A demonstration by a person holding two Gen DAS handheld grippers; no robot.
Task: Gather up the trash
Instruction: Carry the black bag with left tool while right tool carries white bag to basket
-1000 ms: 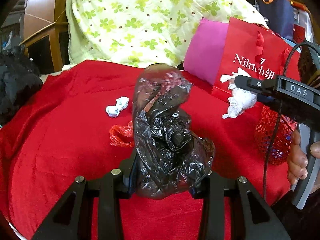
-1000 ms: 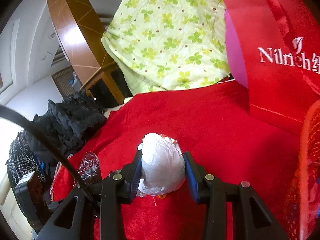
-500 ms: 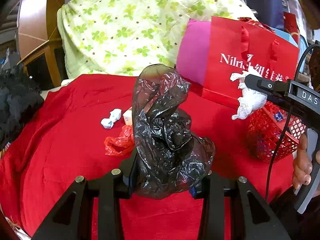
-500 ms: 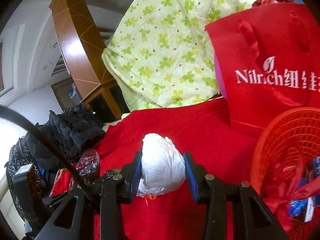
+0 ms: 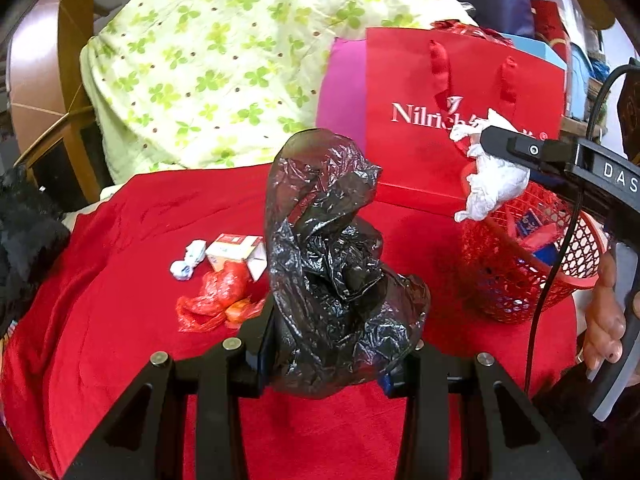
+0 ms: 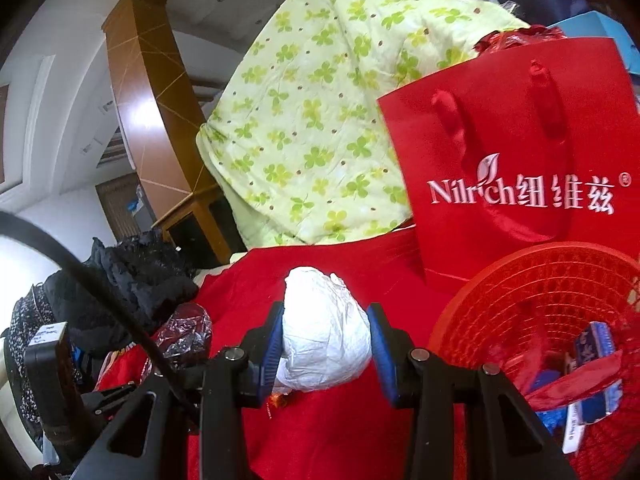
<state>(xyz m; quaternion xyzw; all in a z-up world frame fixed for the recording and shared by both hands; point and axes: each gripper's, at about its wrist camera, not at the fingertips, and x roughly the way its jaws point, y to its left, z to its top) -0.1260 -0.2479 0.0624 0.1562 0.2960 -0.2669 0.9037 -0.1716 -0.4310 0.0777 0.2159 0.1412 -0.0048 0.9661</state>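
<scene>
My left gripper is shut on a crumpled black plastic bag, held above the red cloth. My right gripper is shut on a white crumpled bag; in the left wrist view this white bag hangs just over the left rim of the red mesh basket. The basket holds several wrappers. On the cloth lie a red plastic wrapper, a small carton and a white-blue paper wad.
A red Nilrich paper bag and a pink cushion stand behind the basket. A green clover quilt is piled at the back. Black clothing lies at the left edge.
Both grippers have moved right toward the basket with their loads. The basket has come into fuller view, and the white bag now hangs at its rim.
</scene>
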